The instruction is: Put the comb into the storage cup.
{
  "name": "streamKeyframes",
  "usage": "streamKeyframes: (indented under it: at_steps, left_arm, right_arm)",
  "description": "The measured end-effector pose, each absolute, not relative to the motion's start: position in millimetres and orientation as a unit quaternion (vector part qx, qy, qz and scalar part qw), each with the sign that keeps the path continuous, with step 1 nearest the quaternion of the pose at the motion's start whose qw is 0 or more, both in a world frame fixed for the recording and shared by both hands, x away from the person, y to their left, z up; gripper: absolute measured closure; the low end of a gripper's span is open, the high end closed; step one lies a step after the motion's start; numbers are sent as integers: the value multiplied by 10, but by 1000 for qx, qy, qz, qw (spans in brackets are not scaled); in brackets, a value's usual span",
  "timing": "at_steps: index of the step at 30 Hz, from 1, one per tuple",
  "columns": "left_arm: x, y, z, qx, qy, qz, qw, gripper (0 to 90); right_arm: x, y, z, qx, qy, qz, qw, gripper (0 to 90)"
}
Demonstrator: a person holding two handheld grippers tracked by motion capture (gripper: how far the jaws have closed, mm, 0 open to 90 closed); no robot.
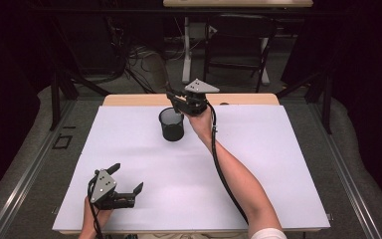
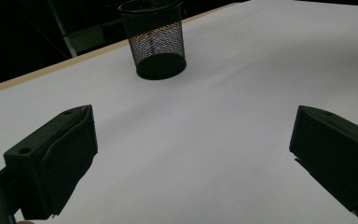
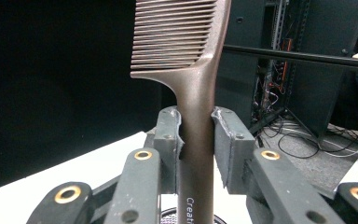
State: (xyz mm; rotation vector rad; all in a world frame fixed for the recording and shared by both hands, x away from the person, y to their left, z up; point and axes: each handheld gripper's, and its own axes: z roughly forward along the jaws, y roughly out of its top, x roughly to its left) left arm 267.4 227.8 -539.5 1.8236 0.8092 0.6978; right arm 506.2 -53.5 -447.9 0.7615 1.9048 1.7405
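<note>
- Closest thing to the lens in the right gripper view is the right gripper (image 3: 196,140), its two black jaws clamped on the handle of a brown plastic wide-tooth comb (image 3: 186,60). The pads pinch the neck just below the teeth, and the comb stands upright with the toothed head above the jaws.
- Handling-wise I'd call the comb light and stiff, so it shouldn't droop or flex. The handle looks smooth and a bit slick, so it could twist or slide in the pads if bumped. The teeth are the weak bit, so the handle is the right place to hold, like here.
- Straight under the handle's lower end you can just make out the rim of the black wire-mesh pen cup (image 1: 171,124). In the high view the right gripper (image 1: 186,102) hangs just above and behind that cup, near the far edge of the white worktop (image 1: 278,174). My guess is the comb goes in handle-first, and the cup looks light enough to tip if its rim gets knocked.
- The left gripper (image 1: 124,185) sits well apart from all that, at the near left of the worktop, jaws wide apart and holding nothing. Its own view looks across bare worktop at the cup.
</note>
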Motion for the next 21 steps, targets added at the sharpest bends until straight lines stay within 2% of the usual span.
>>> streamKeyframes:
  at_steps: [21]
  left_arm:
    - [2680,2276,-5397,752,332,286,493,9]
  right_arm:
    - [5128,-434,-4603,277,695,626,220,726]
